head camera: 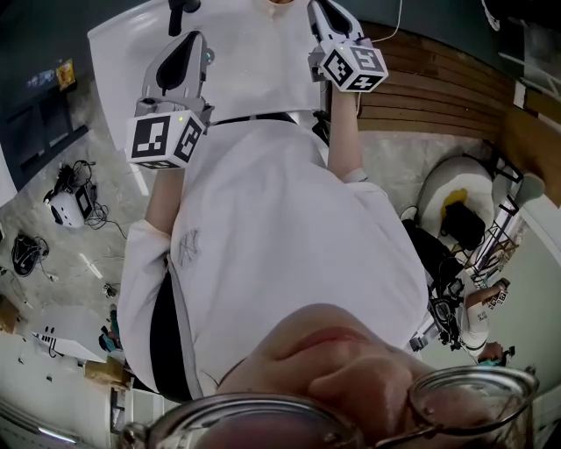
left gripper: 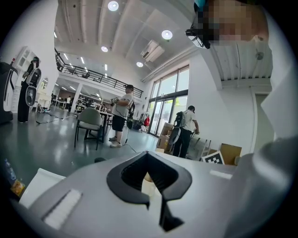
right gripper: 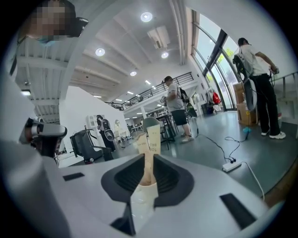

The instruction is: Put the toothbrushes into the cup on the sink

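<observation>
My right gripper (right gripper: 148,175) is shut on a wooden toothbrush (right gripper: 150,153) in a pale paper sleeve, which stands up between the dark pads. In the head view this gripper (head camera: 331,16) is raised at the upper right, its marker cube (head camera: 355,67) facing the camera. My left gripper (head camera: 182,12) is raised at the upper left beside it. In the left gripper view a small pale thing (left gripper: 148,184) sits in the gap of the left gripper (left gripper: 151,180); what it is and whether the pads press on it does not show. No cup or sink is in view.
A white slab (head camera: 123,53) lies beyond both grippers. Wooden slats (head camera: 438,88) run at the upper right. Gear and cables (head camera: 70,202) lie on the floor. A chair (left gripper: 89,122), standing people (left gripper: 122,114) and boxes (left gripper: 230,152) fill the hall. A power strip (right gripper: 231,163) lies on the floor.
</observation>
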Demonstrator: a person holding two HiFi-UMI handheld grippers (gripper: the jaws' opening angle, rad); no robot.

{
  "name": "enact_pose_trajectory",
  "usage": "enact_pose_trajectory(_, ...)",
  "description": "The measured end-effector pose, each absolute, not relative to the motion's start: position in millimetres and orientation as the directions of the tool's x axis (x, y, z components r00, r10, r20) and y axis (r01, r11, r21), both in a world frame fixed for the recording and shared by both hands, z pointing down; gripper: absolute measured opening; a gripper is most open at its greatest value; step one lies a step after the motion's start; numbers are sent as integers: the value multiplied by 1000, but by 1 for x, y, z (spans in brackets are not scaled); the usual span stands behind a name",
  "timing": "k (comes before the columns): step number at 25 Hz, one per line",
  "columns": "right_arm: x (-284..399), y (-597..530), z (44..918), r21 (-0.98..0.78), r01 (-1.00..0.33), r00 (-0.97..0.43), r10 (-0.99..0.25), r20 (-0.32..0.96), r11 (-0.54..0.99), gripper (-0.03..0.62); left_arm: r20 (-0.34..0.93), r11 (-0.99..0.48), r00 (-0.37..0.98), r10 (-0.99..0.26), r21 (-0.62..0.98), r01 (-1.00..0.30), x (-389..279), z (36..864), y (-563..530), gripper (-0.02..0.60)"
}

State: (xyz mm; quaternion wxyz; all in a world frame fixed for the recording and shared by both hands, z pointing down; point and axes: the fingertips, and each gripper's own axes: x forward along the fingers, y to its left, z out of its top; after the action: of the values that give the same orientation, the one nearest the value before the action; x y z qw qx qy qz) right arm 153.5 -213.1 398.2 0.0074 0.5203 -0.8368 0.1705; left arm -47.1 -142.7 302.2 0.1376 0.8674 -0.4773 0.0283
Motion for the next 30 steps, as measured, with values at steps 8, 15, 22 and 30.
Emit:
enact_pose_trajectory(8, 165, -191, 370, -270, -870, -461, -875, 149, 413, 17, 170, -520, 554, -815, 207, -829, -26, 301, -127, 5)
enact_pose_trajectory(15, 187, -168, 339, -289, -851, -482, -871, 101, 437, 11, 170, -523, 555, -814, 201, -829, 0, 300, -104, 5)
enact_pose_trajectory(22, 231, -130, 286, -303, -846, -471, -881, 42, 438, 9, 156, -493, 522, -838, 191, -849, 33, 286, -72, 6)
enact_pose_trajectory(30, 253, -98, 259, -286, -851, -466, -885, 21, 441, 9, 141, -461, 490, -860, 192, -866, 32, 291, -58, 6)
